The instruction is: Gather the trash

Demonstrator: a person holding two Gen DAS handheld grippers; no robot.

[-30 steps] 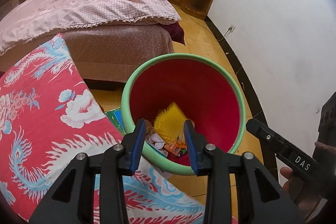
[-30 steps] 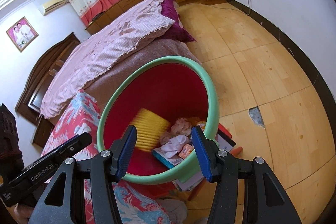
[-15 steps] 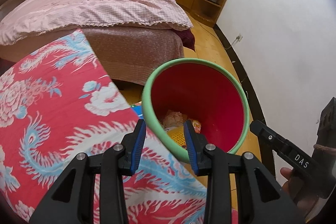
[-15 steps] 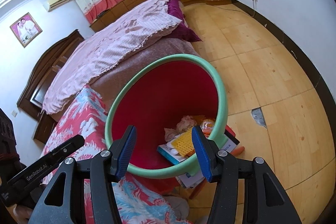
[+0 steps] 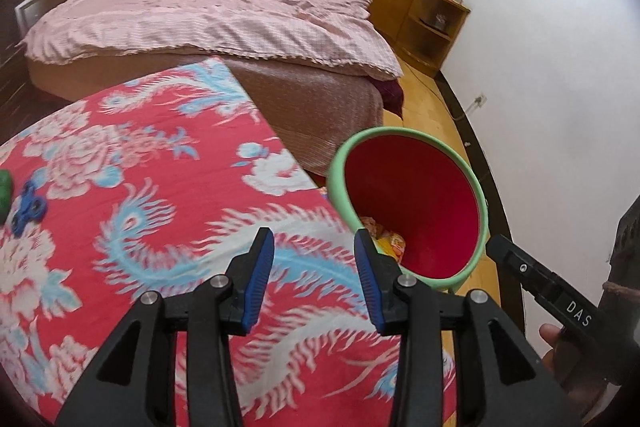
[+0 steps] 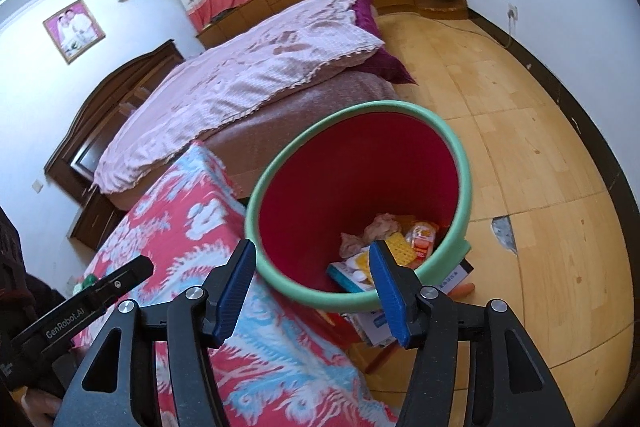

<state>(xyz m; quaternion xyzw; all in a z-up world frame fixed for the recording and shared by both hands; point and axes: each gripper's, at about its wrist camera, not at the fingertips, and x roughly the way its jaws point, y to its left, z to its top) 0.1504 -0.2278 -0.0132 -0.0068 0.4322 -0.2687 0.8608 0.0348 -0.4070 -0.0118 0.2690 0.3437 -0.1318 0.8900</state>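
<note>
A red bin with a green rim [image 5: 400,131] [image 6: 360,107] stands beside the table covered in a red floral cloth [image 5: 140,187] [image 6: 180,235]. In the bin lie a yellow piece [image 6: 400,247], a crumpled tissue [image 6: 380,227], an orange packet [image 6: 422,237] and a blue box [image 6: 348,273]. My left gripper [image 5: 314,247] hovers over the cloth just left of the bin, its jaws opening with nothing between them. My right gripper [image 6: 312,255] hangs above the bin's near rim, jaws also opening and empty. A blue fidget spinner [image 5: 28,205] and a green object [image 5: 4,187] lie on the cloth at far left.
A bed with a pink quilt [image 5: 208,15] stands behind the table. Wooden cabinets [image 5: 424,11] line the far wall. Books [image 6: 452,279] lie under the bin on the wood floor [image 6: 540,167]. A white wall [image 5: 560,87] is close on the right.
The blurred yellow piece dropped and now lies at the bin's bottom. Both grippers drew back and left from the bin toward the table, and their jaws spread a little wider.
</note>
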